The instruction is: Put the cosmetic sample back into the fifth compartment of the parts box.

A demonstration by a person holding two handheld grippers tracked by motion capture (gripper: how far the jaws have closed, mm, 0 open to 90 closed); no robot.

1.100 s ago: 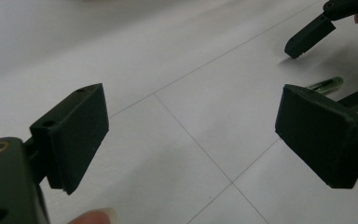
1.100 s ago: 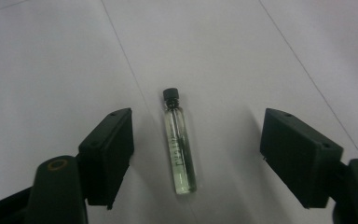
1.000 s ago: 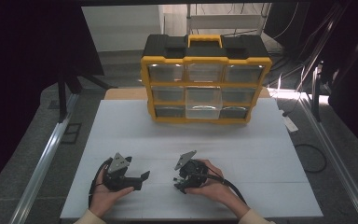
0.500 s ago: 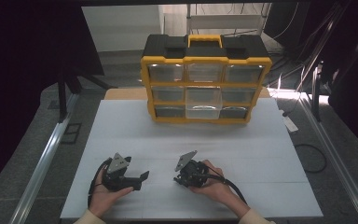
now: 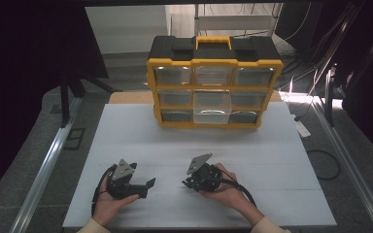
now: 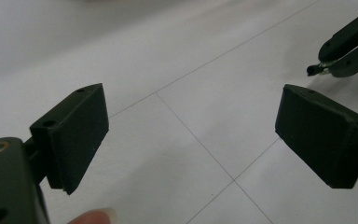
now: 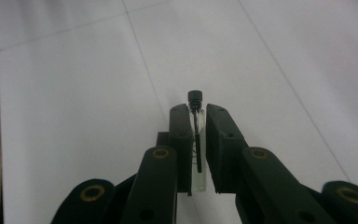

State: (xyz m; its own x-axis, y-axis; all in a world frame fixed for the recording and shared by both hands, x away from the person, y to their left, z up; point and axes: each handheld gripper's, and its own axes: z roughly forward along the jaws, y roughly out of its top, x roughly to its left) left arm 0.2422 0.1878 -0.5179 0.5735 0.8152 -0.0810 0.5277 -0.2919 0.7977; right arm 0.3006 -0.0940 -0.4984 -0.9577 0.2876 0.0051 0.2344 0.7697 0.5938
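Right gripper: your jaws are pressed in on a small clear glass vial with a black screw cap, and they have just closed on it. The vial lies lengthwise between the pads, cap poking past the tips, a thin dark stem visible inside the glass. In the high view this gripper sits low over the white table, near its front edge, in your right hand.

Left gripper: jaws spread wide, nothing between them, just bare table seams. It points toward the right gripper's tip, where the vial's cap end peeks out, close but apart. In the high view your left hand rests this gripper on the table.

Farther back: a yellow-and-black plastic organiser case with clear drawers stands upright at the far edge of the table. The clear middle-bottom drawer looks pulled out a little; I cannot tell what is in it.

Progress, as I judge it: the vial is secured, so the pick is done. Left to do is likely either uncapping with the open gripper or carrying the vial to that drawer, well apart from both hands.
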